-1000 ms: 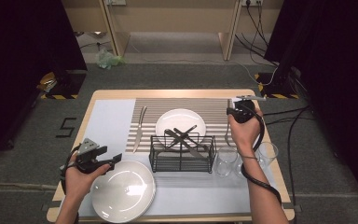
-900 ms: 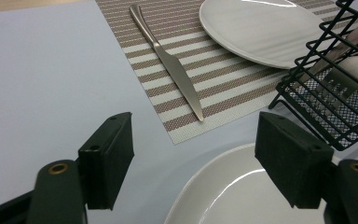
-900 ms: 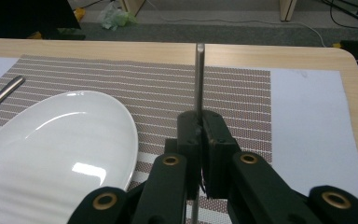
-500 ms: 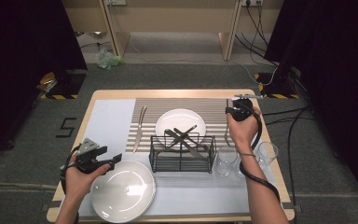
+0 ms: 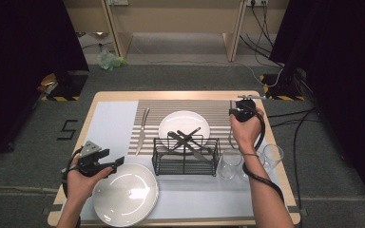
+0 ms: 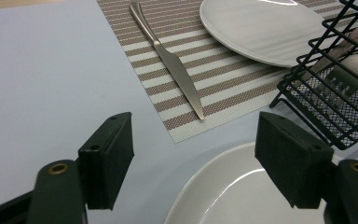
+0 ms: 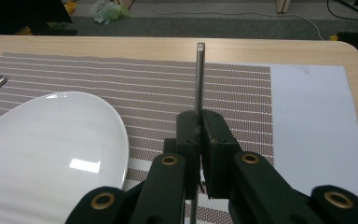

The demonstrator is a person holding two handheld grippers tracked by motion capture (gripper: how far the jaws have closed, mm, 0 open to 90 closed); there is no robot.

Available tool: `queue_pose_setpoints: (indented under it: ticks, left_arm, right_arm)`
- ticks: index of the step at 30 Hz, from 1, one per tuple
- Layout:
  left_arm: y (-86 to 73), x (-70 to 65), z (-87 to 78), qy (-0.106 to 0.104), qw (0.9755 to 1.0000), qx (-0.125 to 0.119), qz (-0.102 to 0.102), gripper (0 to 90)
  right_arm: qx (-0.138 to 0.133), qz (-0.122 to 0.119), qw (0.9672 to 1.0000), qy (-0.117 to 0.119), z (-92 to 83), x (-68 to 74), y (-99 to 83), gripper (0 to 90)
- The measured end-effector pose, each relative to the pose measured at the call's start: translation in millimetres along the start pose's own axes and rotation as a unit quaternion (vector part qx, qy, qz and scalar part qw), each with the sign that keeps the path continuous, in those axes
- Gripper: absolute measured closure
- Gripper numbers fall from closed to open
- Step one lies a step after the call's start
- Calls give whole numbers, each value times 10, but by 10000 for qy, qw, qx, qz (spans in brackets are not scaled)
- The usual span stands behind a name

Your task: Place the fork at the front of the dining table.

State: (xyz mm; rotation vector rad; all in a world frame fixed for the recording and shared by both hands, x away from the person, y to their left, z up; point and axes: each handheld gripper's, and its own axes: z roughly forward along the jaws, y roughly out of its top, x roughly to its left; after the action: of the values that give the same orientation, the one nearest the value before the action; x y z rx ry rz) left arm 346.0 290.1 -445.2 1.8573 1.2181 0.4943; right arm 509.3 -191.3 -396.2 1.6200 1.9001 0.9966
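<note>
A slim metal utensil (image 7: 199,79) is clamped between the closed jaws of the right gripper (image 7: 199,154) and is held over the striped placemat (image 5: 218,110), just right of the white plate (image 5: 184,124); which kind of utensil it is cannot be told. Crossed cutlery (image 5: 186,142) is held in the black wire basket (image 5: 186,164). The left gripper (image 6: 193,154) is kept wide open, nothing gripped, above the near plate's (image 5: 126,194) rim. A knife (image 6: 168,56) is laid on the placemat. Two glasses (image 5: 230,164) are stood beside the basket.
</note>
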Motion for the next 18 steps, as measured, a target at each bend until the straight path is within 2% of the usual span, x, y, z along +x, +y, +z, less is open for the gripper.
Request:
queue_pose_setpoints:
  ticks: [18]
  left_arm:
    - [-2,10,-2,8,10000,-4,-15,275]
  right_arm:
    - [119,70,9999,-42,107,-9,23,859]
